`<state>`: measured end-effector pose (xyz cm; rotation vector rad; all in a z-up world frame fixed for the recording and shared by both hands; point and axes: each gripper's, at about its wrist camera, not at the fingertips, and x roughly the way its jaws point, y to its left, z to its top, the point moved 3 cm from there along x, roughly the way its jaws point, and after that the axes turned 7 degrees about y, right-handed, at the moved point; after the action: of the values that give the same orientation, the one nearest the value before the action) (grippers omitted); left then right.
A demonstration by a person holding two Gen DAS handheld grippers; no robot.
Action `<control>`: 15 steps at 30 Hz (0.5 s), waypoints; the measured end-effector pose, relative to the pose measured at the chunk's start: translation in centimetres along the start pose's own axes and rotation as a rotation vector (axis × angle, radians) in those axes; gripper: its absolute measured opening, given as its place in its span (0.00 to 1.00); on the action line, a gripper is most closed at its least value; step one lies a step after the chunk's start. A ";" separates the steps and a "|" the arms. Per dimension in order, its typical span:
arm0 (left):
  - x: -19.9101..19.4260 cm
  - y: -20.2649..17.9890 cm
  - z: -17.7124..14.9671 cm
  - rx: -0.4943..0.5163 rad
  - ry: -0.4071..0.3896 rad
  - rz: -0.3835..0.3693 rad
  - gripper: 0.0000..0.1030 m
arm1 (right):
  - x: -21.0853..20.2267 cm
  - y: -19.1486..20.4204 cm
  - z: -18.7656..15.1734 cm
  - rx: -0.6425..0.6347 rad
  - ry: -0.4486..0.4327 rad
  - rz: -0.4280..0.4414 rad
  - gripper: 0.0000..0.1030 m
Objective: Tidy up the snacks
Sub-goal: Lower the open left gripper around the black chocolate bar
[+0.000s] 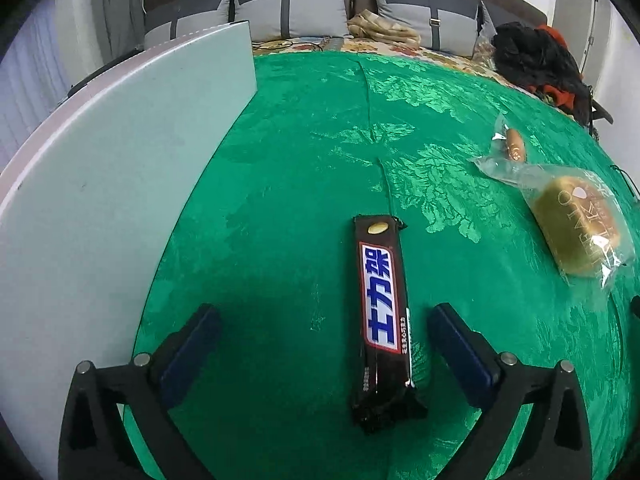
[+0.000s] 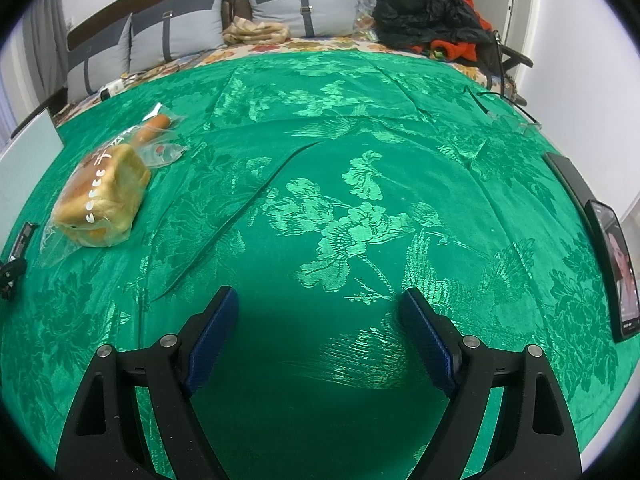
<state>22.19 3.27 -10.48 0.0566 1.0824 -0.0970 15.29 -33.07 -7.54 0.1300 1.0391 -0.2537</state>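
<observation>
Left wrist view: the left gripper hangs over the green tablecloth with a chocolate bar lying lengthwise between its jaws, nearer the right-hand jaw than the left. The jaws are spread wide and released; neither pad touches the wrapper, so nothing is held. To the left of the jaws lies a white board or lid, which may be where snacks are meant to go, though I cannot tell. Ahead and to the right of the jaws sit a bagged bread loaf and, just beyond it, a wrapped sausage.

The step in hand looks like the pick-up of the chocolate bar, so the sorting seems early. The next move calls for shifting slightly right to centre the bar, lowering, then closing across its narrow width without crushing it.

In the right wrist view, the right gripper is also spread open and empty over bare cloth. The bread loaf and sausage lie well to the left of its jaws; a phone rests far right.
</observation>
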 end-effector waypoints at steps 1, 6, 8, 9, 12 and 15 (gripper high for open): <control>0.0 0.0 0.0 -0.002 -0.001 0.001 1.00 | 0.0 0.0 0.0 0.001 0.000 0.000 0.83; 0.3 0.0 0.2 -0.001 -0.001 -0.001 1.00 | -0.1 -0.2 0.0 0.009 0.000 -0.006 0.83; 0.3 0.0 0.2 -0.001 -0.001 -0.001 1.00 | -0.1 -0.3 0.0 0.011 0.001 -0.007 0.83; 0.3 0.0 0.2 -0.001 -0.001 -0.001 1.00 | -0.1 -0.3 0.0 0.012 0.001 -0.008 0.83; 0.2 0.0 0.2 -0.001 -0.001 -0.001 1.00 | -0.1 -0.4 0.0 0.015 0.000 -0.009 0.83; 0.2 0.0 0.2 -0.002 -0.001 -0.001 1.00 | -0.1 -0.4 0.0 0.015 0.001 -0.009 0.83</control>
<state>22.47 3.29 -10.60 0.0545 1.0817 -0.0975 15.11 -33.43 -7.41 0.1385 1.0388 -0.2696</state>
